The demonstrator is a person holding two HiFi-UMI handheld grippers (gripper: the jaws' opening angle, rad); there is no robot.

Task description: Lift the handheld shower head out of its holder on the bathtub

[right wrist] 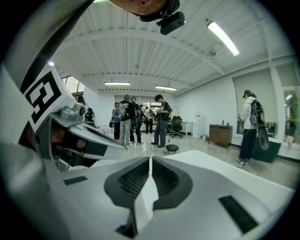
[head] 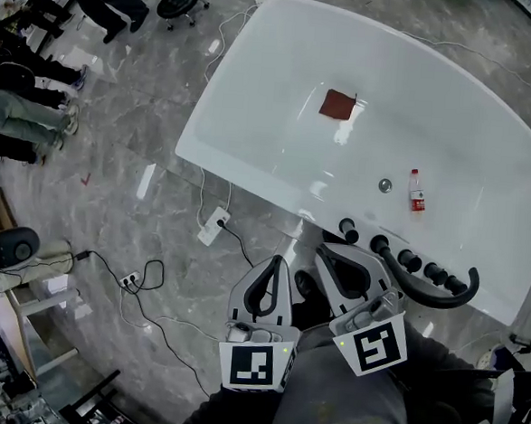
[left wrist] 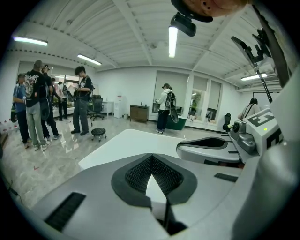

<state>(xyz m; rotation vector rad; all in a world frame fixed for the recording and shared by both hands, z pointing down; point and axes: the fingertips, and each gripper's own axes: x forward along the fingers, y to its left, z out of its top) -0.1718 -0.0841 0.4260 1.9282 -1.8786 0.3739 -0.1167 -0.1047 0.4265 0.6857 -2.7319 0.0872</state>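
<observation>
Left tool [left wrist: 151,157]: jaws together at the tips, nothing between them. Right tool [right wrist: 150,159]: same, shut and empty. Both are held side by side and pointing slightly down, just short of the near rim of the white bathtub [head: 250,169].

A row of black fittings [head: 378,243] sits on that rim just ahead of the right tool. The shower head [head: 427,295] is probably the curved black piece lying along them, but I can't separate head from holder at this size. Neither tool touches it. In the tub, well apart from the fittings: a red-label bottle [head: 417,192], a drain [head: 385,184] and a brown square patch [head: 338,104].

On the floor to the left are a power strip [head: 215,226] and loose cables [head: 152,280]. Several people [head: 28,108] stand farther off.

Risks, as I judge them:
- The jaws are shut, so reaching in without opening them would just knock the fittings.
- The knobs are crowded, so the wrong one is easy to pinch.
- The glossy curved handle could slip out and drop into the tub, hitting the bottle.
- The hose isn't visible and might snag on the lift.
- The cables underfoot are a trip hazard.
</observation>
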